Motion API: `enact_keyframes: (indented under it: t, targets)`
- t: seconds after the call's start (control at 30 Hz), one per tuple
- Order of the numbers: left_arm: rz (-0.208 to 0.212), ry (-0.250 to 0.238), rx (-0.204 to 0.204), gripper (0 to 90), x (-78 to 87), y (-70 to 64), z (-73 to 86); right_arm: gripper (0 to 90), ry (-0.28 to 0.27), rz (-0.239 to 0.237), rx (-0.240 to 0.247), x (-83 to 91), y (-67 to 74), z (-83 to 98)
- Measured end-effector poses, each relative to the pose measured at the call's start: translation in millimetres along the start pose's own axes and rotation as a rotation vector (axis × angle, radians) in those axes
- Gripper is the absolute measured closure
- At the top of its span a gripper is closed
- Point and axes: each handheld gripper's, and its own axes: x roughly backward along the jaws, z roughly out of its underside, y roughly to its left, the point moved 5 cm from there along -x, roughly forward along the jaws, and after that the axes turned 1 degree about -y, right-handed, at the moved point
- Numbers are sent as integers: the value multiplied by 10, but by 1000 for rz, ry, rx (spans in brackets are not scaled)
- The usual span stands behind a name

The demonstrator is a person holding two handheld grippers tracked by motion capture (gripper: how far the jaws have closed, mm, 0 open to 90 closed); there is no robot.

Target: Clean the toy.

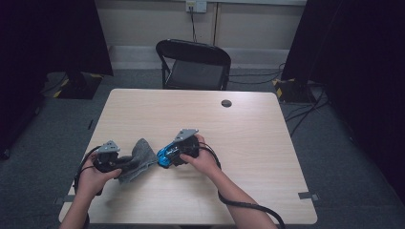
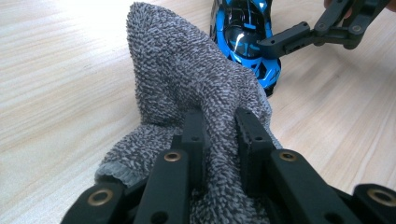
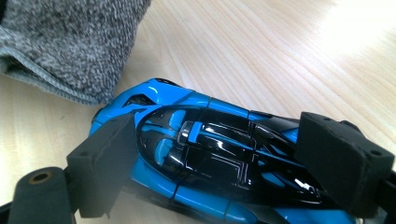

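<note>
High view: both forearms are seen entering over the near edge of the light wooden table (image 1: 248, 119). The left gripper (image 1: 125, 163) is held level, jaws clamped on a fold of the grey knitted sock (image 2: 187, 79). The right gripper (image 1: 168, 156) is angled leftward, its jaws set against the blue and black toy sports car (image 3: 205, 158), gripping it lengthwise. Sock and car lie near the near-left corner, almost touching. A black folding chair (image 1: 193, 64) stands beyond the far edge.

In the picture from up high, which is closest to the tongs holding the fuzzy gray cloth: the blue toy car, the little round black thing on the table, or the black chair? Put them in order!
Measured from the left tongs, which grip the gray cloth:
1. Blue toy car: just to the right, past the cloth, between the right tongs.
2. Round black thing: near the table's far edge, to the right.
3. Black chair: behind the table, farthest.
</note>
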Motion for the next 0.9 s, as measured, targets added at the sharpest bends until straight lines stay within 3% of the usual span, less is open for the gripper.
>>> enact_keyframes:
  t: [0.2,0.43,0.6,0.73,0.77,0.83,0.9]
  targets:
    - [-3,1,-7,756,11,6,-14,146,-4,-8,2,32,-13,-6]
    - [-6,-33,-17,750,41,-40,-125,148,-36,-38,-33,209,-94,-85]
    - [8,-37,-37,749,-22,-117,-240,147,-22,-57,-13,394,-175,-43]
    - [28,-50,-60,749,-101,-237,-380,148,-15,-57,-3,568,-280,44]
    - [38,-48,-74,748,-128,-283,-431,148,-24,-48,-27,684,-354,79]
    - [43,-54,-91,747,-174,-351,-507,148,-25,-38,-32,721,-380,90]
    - [61,-59,-116,744,-261,-472,-634,148,-24,-21,-38,864,-467,137]
